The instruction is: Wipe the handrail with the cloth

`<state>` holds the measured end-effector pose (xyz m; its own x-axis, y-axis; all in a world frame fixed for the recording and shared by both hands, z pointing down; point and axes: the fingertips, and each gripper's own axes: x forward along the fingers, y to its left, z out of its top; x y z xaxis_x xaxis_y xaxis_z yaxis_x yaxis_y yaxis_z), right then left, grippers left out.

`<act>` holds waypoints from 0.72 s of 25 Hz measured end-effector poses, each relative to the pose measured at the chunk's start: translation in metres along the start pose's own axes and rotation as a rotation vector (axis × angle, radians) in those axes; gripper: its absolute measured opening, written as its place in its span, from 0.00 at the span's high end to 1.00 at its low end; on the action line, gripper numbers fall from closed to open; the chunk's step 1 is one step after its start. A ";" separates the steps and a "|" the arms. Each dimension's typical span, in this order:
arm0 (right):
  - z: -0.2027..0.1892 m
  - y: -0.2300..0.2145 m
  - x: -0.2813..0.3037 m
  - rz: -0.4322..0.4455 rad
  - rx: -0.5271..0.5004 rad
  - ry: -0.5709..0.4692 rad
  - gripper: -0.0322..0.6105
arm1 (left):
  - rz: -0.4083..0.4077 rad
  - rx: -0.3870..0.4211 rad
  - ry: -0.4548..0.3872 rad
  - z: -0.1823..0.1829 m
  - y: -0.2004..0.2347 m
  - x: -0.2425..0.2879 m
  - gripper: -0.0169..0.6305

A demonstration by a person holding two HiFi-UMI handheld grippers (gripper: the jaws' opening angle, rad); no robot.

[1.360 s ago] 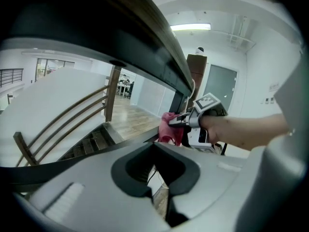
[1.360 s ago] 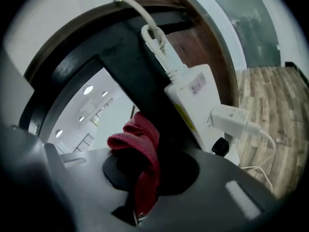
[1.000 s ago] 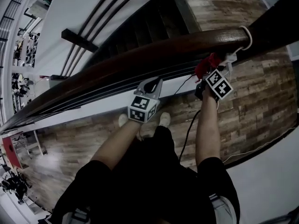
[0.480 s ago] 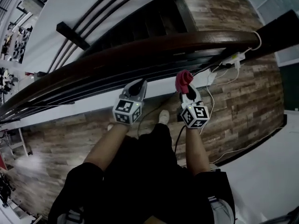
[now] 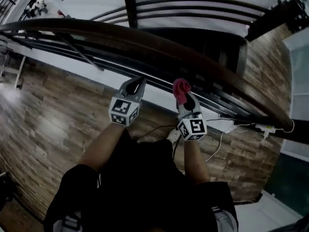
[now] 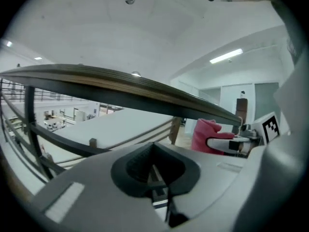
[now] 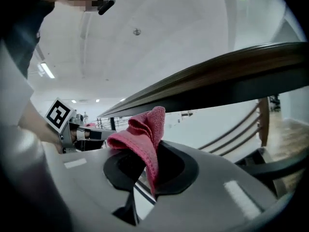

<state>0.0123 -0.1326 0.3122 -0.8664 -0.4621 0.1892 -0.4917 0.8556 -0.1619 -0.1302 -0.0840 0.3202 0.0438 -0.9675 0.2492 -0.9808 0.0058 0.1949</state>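
Brown wood-plank floor [image 5: 43, 124], glossy at left, edged by a white kerb [image 5: 96, 77]. A white cable [image 5: 219, 144] and a power strip [image 5: 264, 128] lie on the planks at right. Beyond the kerb, dark stair treads [image 5: 215, 47] descend. Overhead, a white ceiling [image 6: 120, 23] carries a lit strip lamp [image 6: 226, 56].

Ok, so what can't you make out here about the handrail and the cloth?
Handrail top: the head view is too dark to show dust, and both gripper views see only its underside.
Handrail ends: cut off by the head view's edges.
Cloth: its lower part is hidden between the jaws of the right hand-held gripper in the right gripper view.
Cloth-to-rail contact: unclear in any view.
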 end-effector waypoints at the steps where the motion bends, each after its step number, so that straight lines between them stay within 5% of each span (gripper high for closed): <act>1: 0.000 0.018 0.019 0.077 -0.039 0.017 0.88 | 0.074 -0.019 -0.014 -0.001 0.023 -0.014 0.98; 10: -0.026 0.172 0.124 0.561 -0.194 0.144 0.88 | 0.497 -0.195 -0.109 -0.040 0.141 -0.130 0.98; 18: -0.082 0.257 0.231 0.591 -0.147 0.262 0.88 | 0.552 -0.278 -0.090 -0.102 0.230 -0.160 0.98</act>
<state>-0.3072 -0.0003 0.3940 -0.9278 0.1510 0.3411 0.0931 0.9792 -0.1802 -0.3431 0.0980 0.4217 -0.4834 -0.8206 0.3049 -0.7676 0.5648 0.3031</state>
